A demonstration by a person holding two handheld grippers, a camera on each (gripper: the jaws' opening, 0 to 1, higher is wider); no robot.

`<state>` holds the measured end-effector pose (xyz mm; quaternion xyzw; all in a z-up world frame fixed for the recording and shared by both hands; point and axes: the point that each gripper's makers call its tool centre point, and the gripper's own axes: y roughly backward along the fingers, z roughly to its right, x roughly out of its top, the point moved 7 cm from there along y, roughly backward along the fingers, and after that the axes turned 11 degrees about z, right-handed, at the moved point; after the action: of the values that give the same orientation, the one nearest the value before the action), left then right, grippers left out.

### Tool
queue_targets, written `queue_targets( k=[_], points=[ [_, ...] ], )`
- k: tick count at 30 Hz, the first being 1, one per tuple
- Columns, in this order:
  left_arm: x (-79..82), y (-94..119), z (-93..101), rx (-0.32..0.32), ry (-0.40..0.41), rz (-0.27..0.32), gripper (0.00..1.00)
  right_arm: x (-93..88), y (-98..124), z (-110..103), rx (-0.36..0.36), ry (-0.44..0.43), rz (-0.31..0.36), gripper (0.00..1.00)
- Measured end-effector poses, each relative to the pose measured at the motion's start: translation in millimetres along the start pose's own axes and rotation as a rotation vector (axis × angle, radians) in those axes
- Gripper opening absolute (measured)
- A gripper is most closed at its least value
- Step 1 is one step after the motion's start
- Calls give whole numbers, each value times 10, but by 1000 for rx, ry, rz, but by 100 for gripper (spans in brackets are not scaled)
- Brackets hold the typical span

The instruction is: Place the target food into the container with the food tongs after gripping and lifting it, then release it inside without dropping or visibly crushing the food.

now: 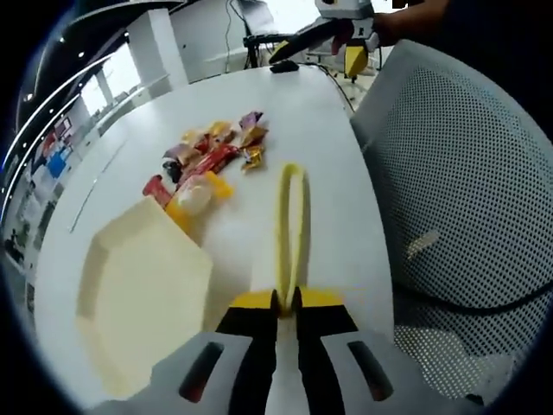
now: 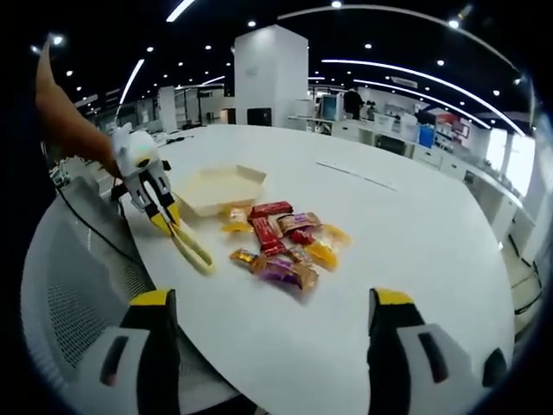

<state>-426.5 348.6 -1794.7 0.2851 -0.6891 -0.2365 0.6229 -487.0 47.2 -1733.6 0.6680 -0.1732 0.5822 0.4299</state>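
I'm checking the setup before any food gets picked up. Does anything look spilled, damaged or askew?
Nothing stands out. The wrapped snacks lie in a loose pile on the white table beside the cream container, and the left gripper holds the yellow tongs, which look intact.

The left tool [image 1: 285, 304] has its jaws pressed together on the near end of the yellow food tongs [image 1: 291, 216], which reach forward over the white bench [image 1: 315, 121]. A pale hexagonal container [image 1: 138, 285] sits at the bench's left side, just beside the tongs. Beyond it lies a heap of wrapped snacks [image 1: 212, 156]. A grey mesh chair [image 1: 458, 173] stands at the bench's right edge.
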Motion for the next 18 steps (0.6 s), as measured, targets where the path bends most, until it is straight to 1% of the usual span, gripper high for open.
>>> queue_targets(
  k=[2, 5, 10, 12, 14, 15, 18],
  points=[
    [17, -10, 3, -10, 2, -21, 1, -12, 5, -2, -1, 14, -8, 89],
    [21, -3, 8, -18, -27, -23, 0, -11, 14, -11, 0, 16, -12, 87],
    [16, 4, 9, -17, 8, -27, 0, 22, 19, 0, -10, 9, -3, 83],
    [30, 34, 24, -16, 35, -10, 0, 33, 21, 24, -8, 7, -3, 84],
    [45, 80, -3, 0, 45, -2, 0, 58, 20, 24, 7, 2, 6, 89],
    [72, 113, -29, 16, 78, 19, 0, 64, 17, 23, 10, 3, 8, 92],
    [140, 174, -70, 15, 121, 71, 0, 92, 22, 13, 28, 4, 17, 92]
  ],
)
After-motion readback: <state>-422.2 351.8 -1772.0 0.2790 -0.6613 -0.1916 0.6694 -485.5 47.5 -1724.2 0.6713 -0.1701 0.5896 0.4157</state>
